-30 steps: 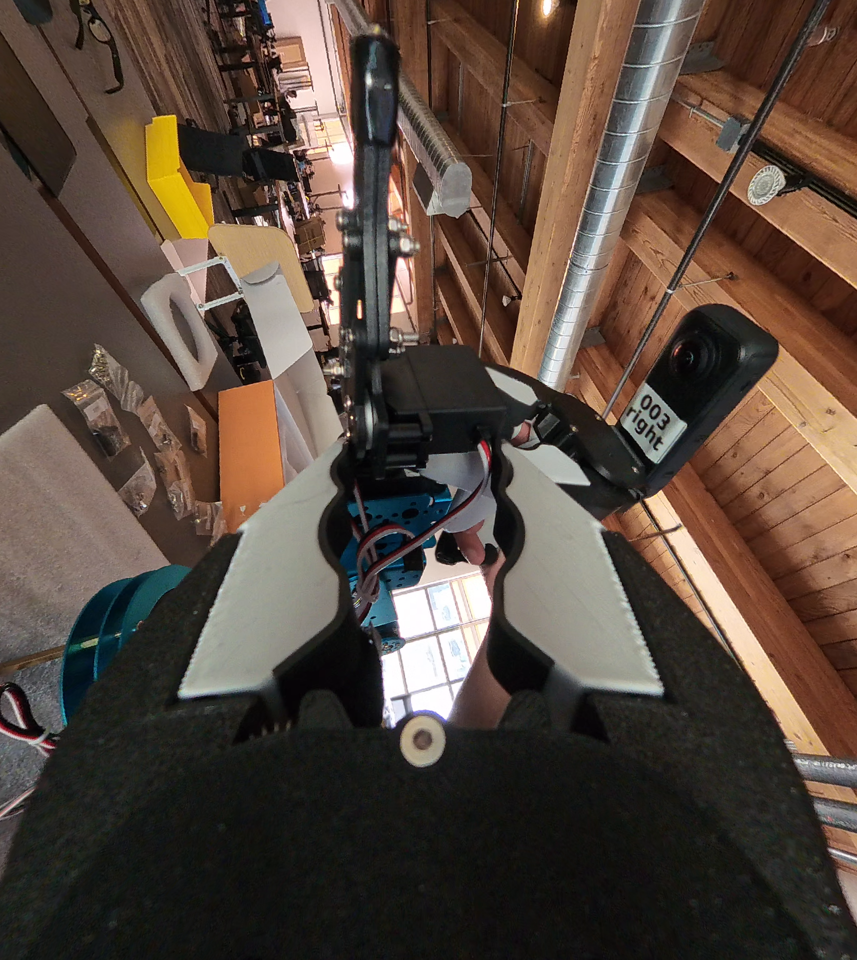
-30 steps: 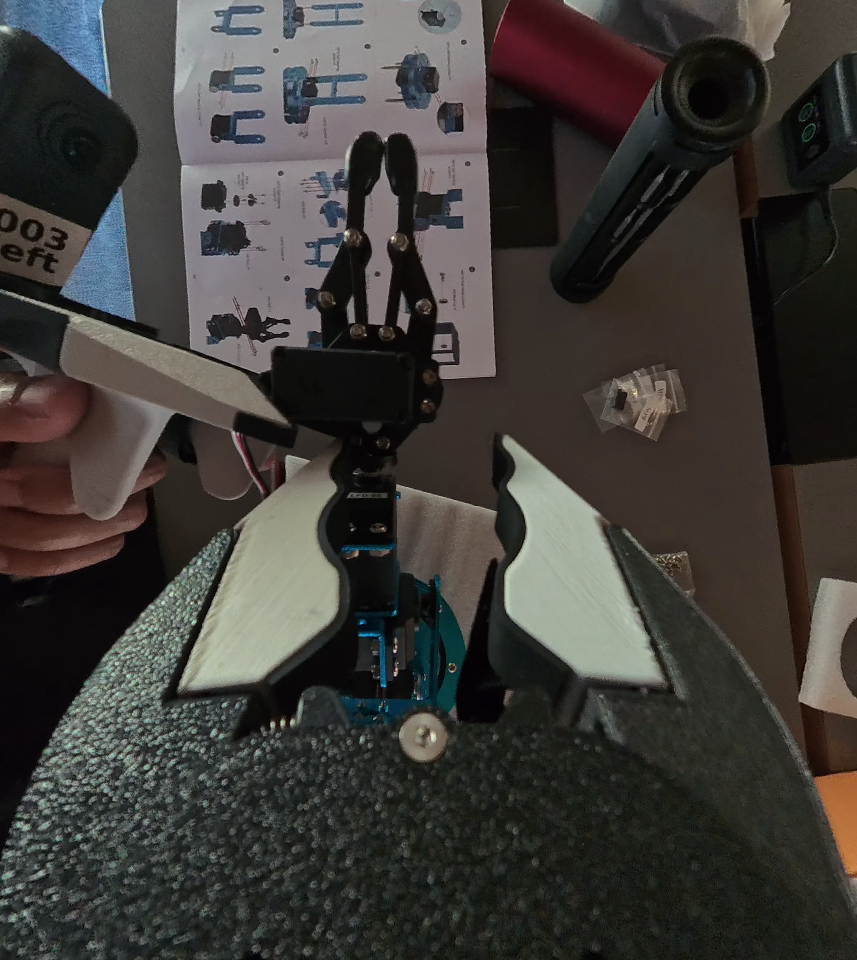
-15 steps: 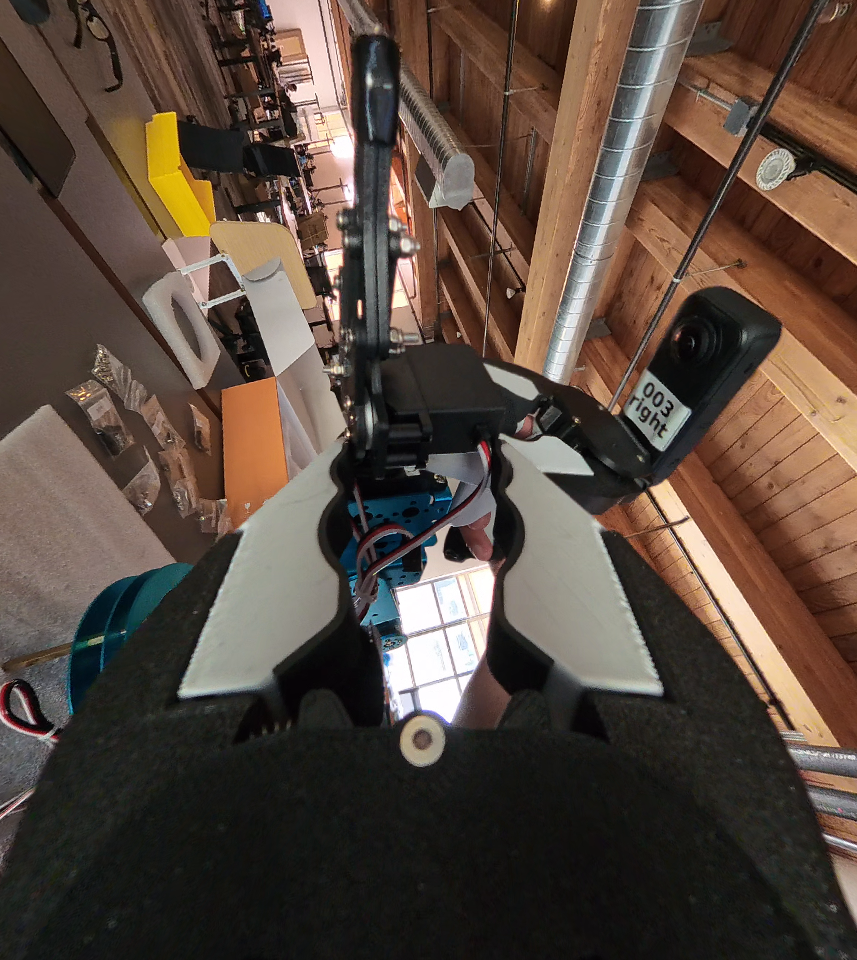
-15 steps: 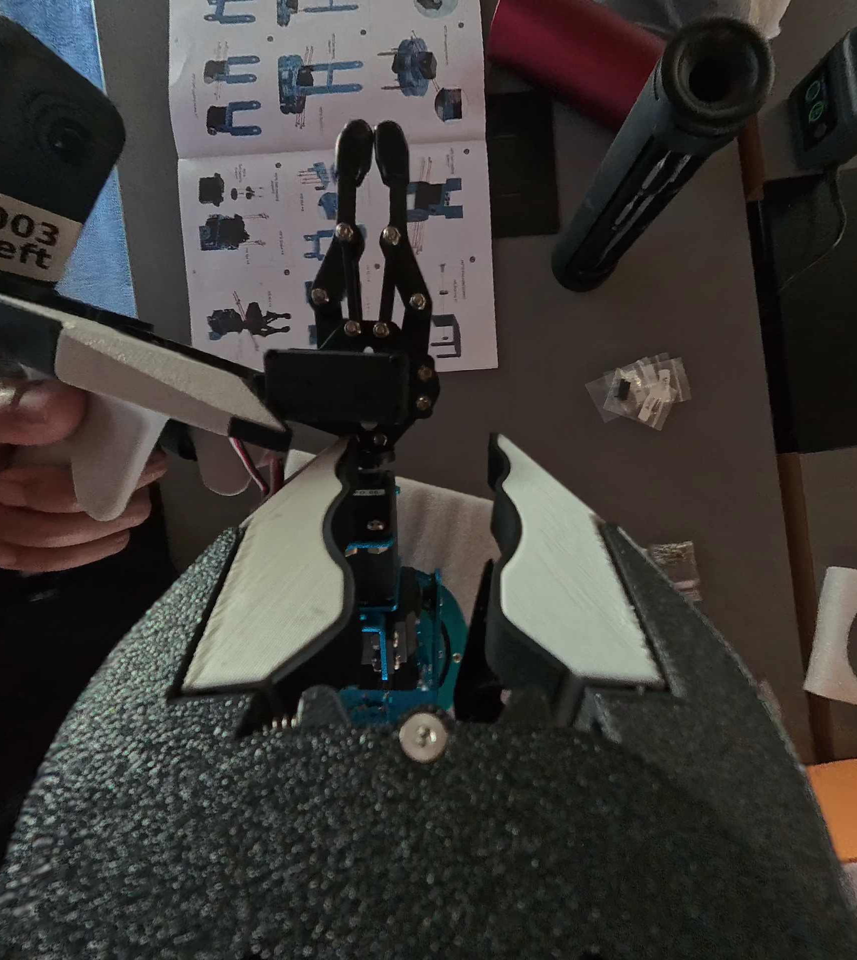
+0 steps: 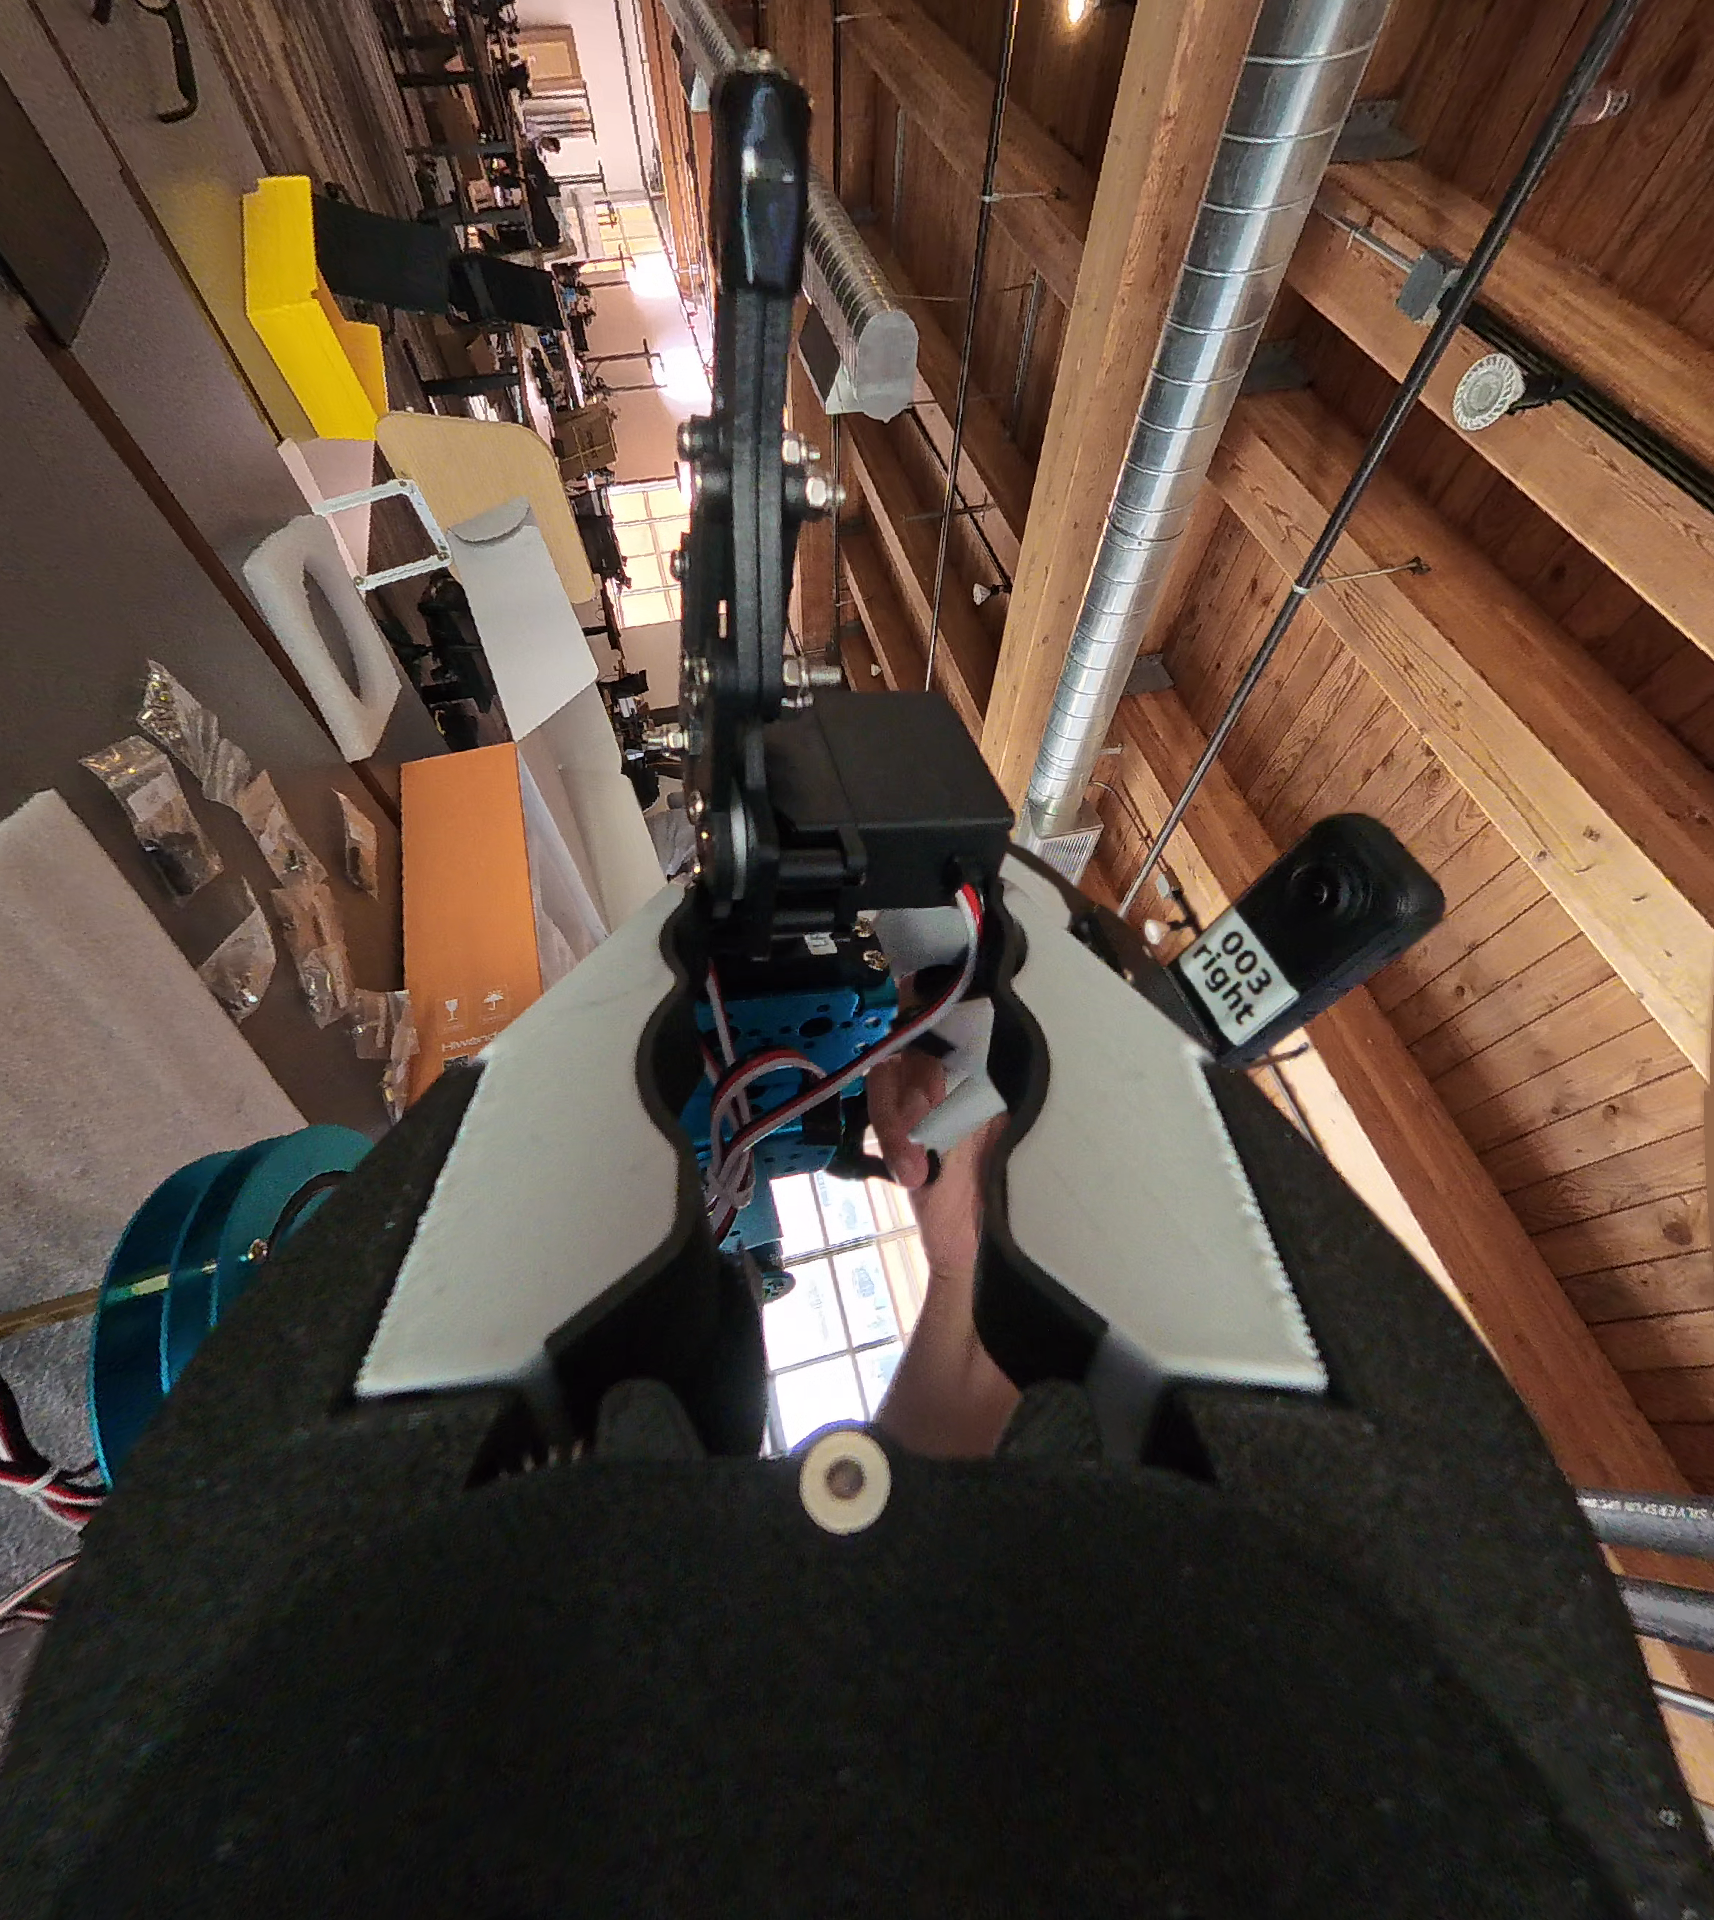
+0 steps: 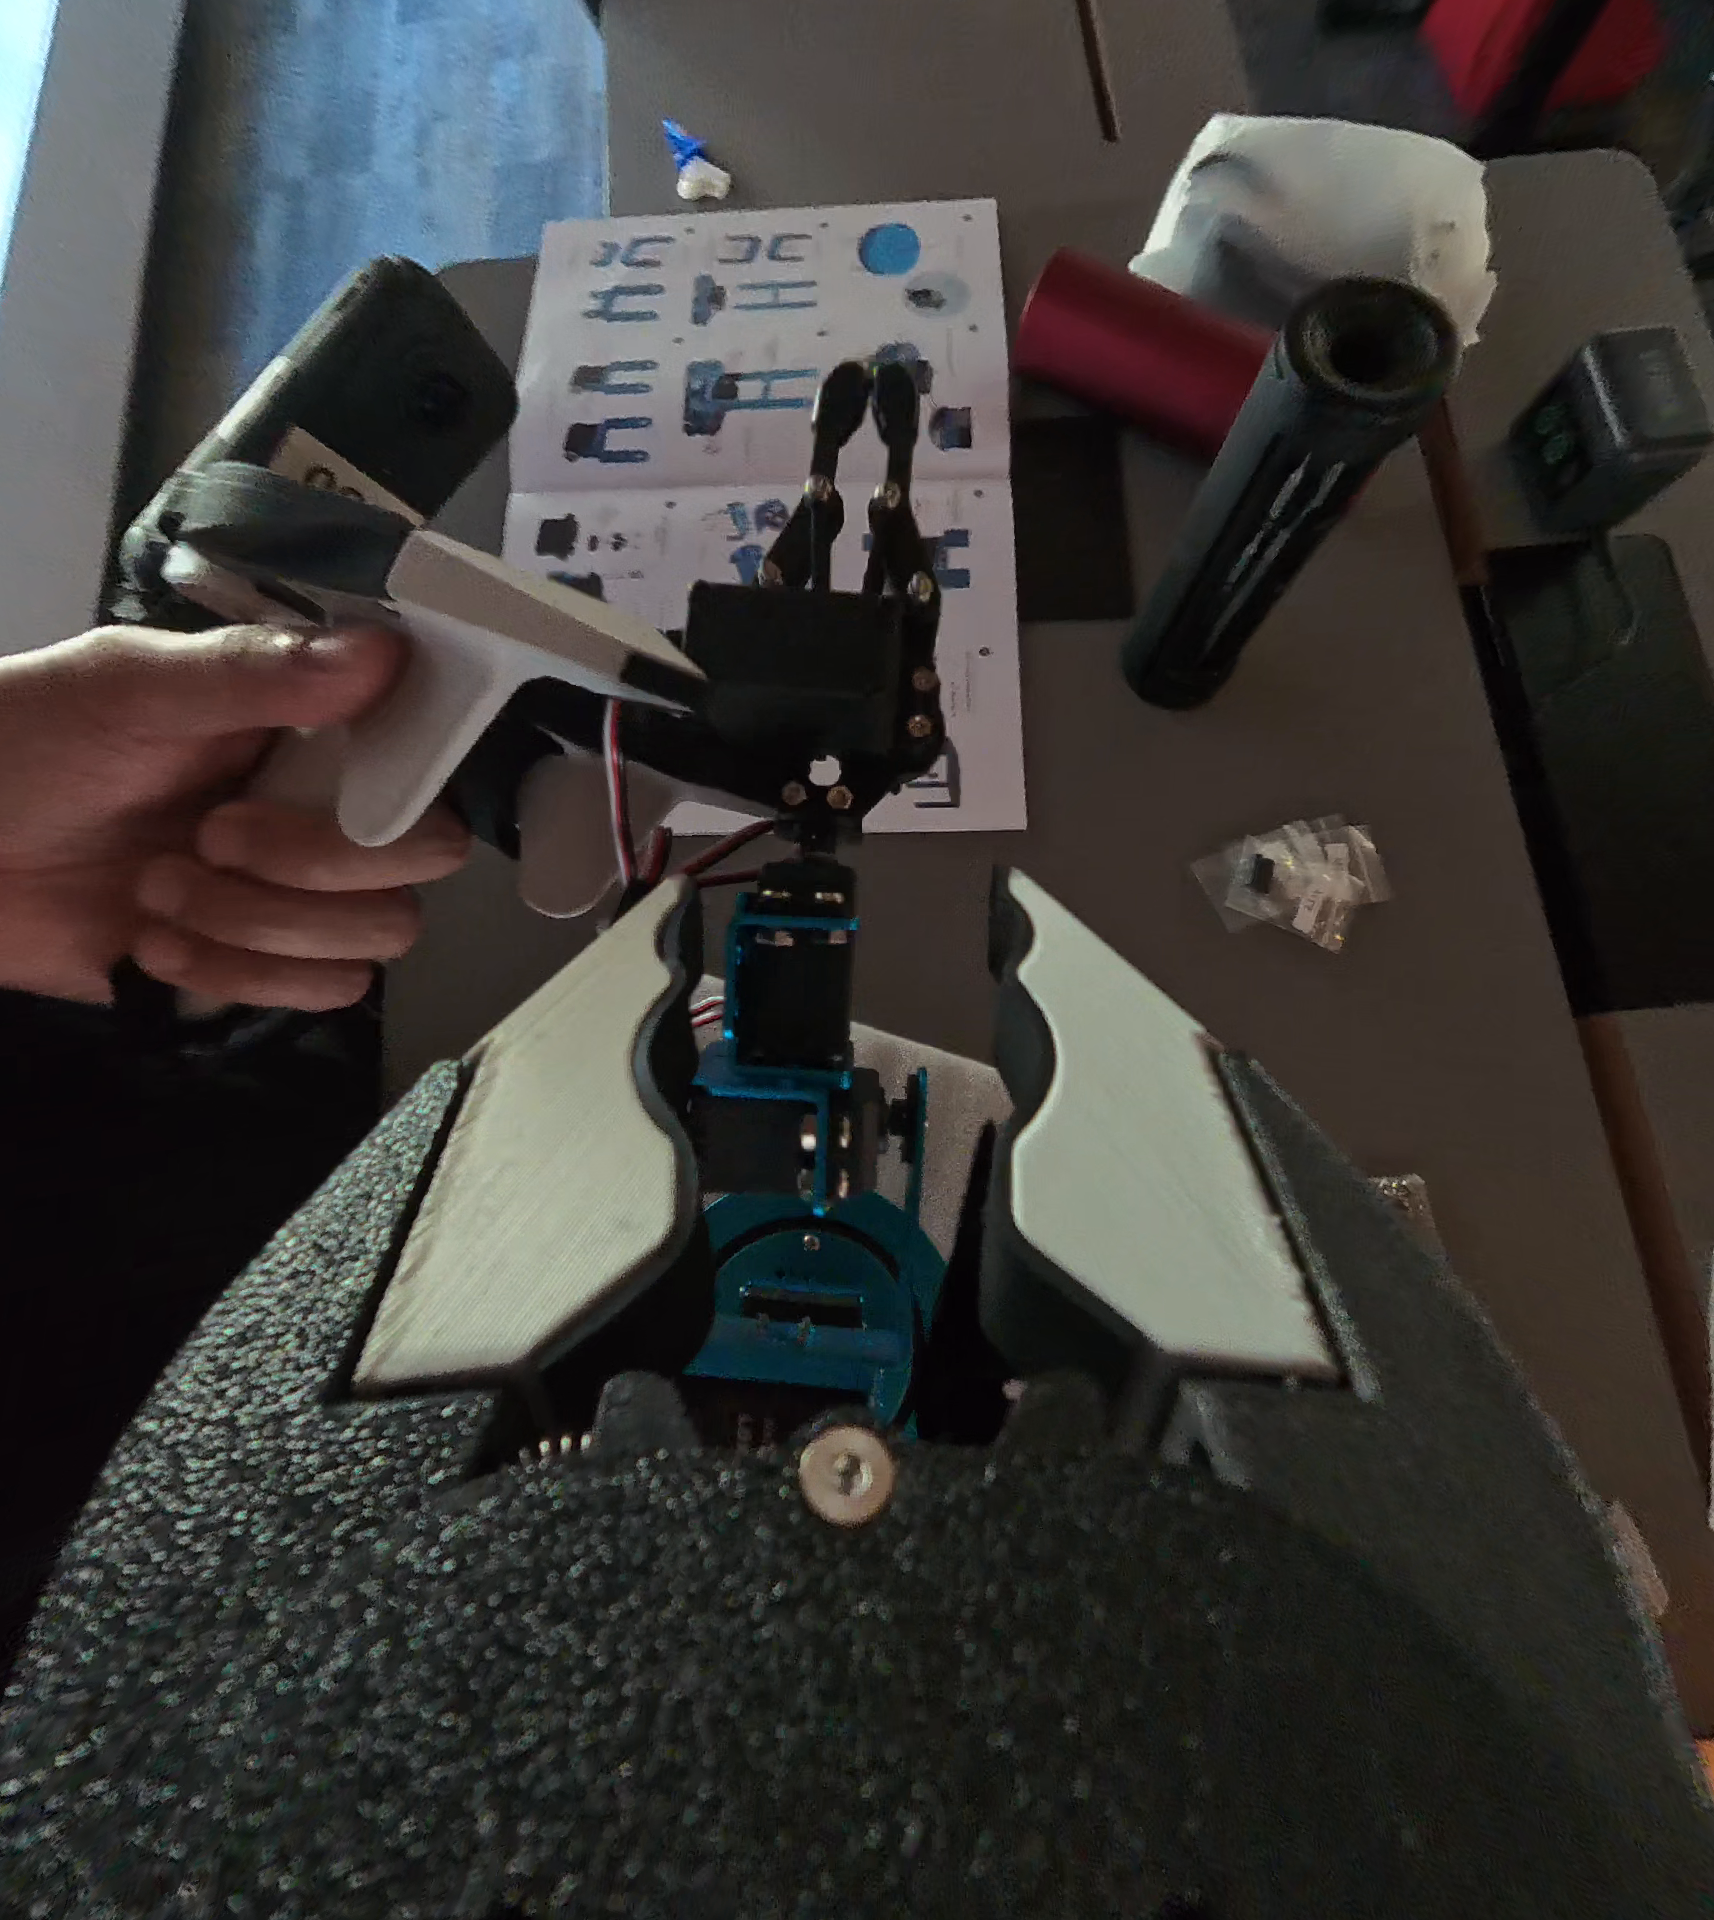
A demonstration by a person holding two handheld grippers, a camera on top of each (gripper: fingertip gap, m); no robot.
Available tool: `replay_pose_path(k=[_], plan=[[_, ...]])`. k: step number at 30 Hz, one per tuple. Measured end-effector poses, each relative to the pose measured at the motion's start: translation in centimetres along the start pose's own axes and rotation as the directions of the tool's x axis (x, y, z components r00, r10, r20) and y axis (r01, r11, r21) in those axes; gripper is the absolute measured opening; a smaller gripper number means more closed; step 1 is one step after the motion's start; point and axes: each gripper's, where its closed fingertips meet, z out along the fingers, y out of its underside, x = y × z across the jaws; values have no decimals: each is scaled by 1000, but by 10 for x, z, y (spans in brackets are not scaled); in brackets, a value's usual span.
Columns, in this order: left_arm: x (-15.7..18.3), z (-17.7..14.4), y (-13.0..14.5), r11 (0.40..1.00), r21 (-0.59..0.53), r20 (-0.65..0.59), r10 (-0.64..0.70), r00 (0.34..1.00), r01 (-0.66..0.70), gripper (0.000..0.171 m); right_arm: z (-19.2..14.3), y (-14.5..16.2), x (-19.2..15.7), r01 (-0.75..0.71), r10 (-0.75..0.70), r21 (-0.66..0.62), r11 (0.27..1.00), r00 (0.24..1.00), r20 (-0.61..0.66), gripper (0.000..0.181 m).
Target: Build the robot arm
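Note:
A small robot arm stands on a round blue base (image 6: pixel 811 1299), with blue brackets (image 6: pixel 796 987), a black servo (image 6: pixel 801 675) and a closed black claw (image 6: pixel 863 416) on top. My left gripper (image 5: pixel 842 914) is shut on the black servo (image 5: pixel 884 790). It also shows in the right wrist view, with a fingertip (image 6: pixel 666 670) against the servo's side and a hand on its handle. My right gripper (image 6: pixel 837 894) is open. Its fingers flank the blue brackets with a clear gap on the right side. Its camera (image 5: pixel 1320 925) shows in the left wrist view.
An instruction sheet (image 6: pixel 759 312) lies behind the arm. A dark red cylinder (image 6: pixel 1133 332), a black tube (image 6: pixel 1279 499), a black device (image 6: pixel 1601 426) and a bag of parts (image 6: pixel 1289 873) lie to the right. A white foam pad (image 5: pixel 22 1039), more parts bags (image 5: pixel 167 821) and an orange box (image 5: pixel 463 914) lie nearby. The grippers are tip to tip, or close to it.
My right gripper has drawn back and tilted, so its left finger no longer touches the arm and more of the blue brackets show. My left gripper has kept its hold on the servo.

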Motion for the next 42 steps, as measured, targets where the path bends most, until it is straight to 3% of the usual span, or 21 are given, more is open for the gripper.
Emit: replay_pose_path(k=[4, 6, 8, 20, 23, 31, 35, 42], plan=[[3, 3, 3, 1000, -16, 5, 24, 1000, -24, 52, 20, 19, -4, 3, -7, -116, 993, 999, -38, 55], [3, 4, 3, 999, -13, 2, 41, 999, -41, 52, 26, 27, -12, -4, 5, -155, 988, 1000, 5, 29], [3, 3, 3, 999, -7, -14, 42, 999, -43, 52, 26, 26, -11, -54, 56, -132, 990, 998, 17, 26], [5, -1, 2, 996, 81, -121, 55, 991, -46, 53, 28, 25, -11, -97, 100, -114, 989, 995, 20, 26], [11, -1, 2, 994, 103, -194, 51, 980, -31, 67, 26, 25, -9, -107, 110, -110, 988, 994, 21, 26], [15, -4, 12, 954, 117, -153, 290, 945, -274, 77, 29, 24, -13, -90, 93, -116, 989, 996, 16, 26], [3, -2, 14, 908, 121, -61, 410, 910, -401, 52, 28, 24, -14, -81, 85, -116, 990, 996, 29, 26], [-4, -3, 10, 926, 136, -62, 364, 929, -353, 36, 27, 24, -15, -88, 94, -95, 992, 994, 60, 27]])
